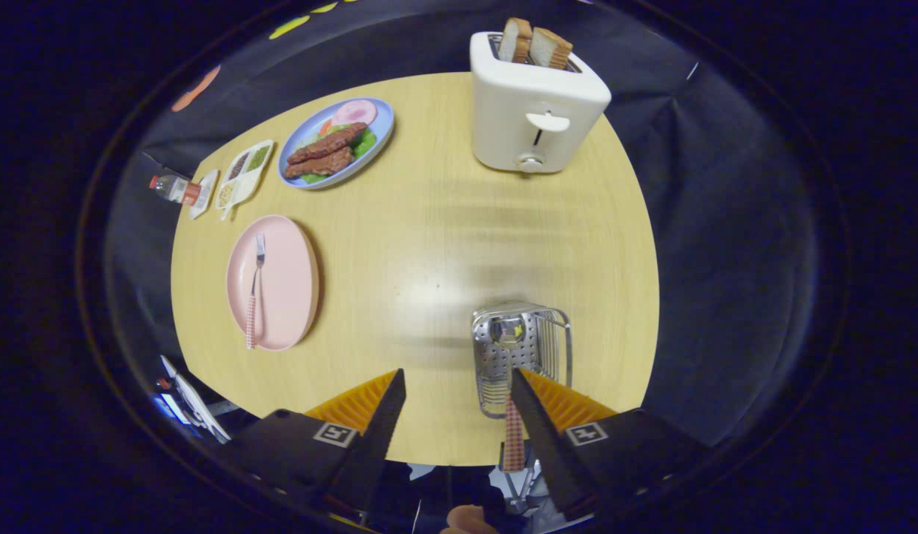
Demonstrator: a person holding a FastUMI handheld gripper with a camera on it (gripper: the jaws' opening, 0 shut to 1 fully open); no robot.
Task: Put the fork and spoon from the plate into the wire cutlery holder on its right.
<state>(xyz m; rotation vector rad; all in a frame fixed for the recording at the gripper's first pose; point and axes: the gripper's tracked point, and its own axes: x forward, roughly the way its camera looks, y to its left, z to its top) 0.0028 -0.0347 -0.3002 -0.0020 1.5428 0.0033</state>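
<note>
Hand-held gripper [459, 386] released, spoon [512, 415] in wire holder [522, 348]; fork [254, 293] on plate [288, 282].

Two plates [272, 282] [336, 143], one fork [254, 293], one toaster [533, 104].

I see a pale wood-grain table [429, 222] with a soft sheen, a shiny perforated metal cutlery holder [520, 343], a smooth matt pink plate [288, 278] bearing a polished metal fork [256, 285] with a checked handle, and a glossy white plastic-looking toaster [529, 111].
</note>
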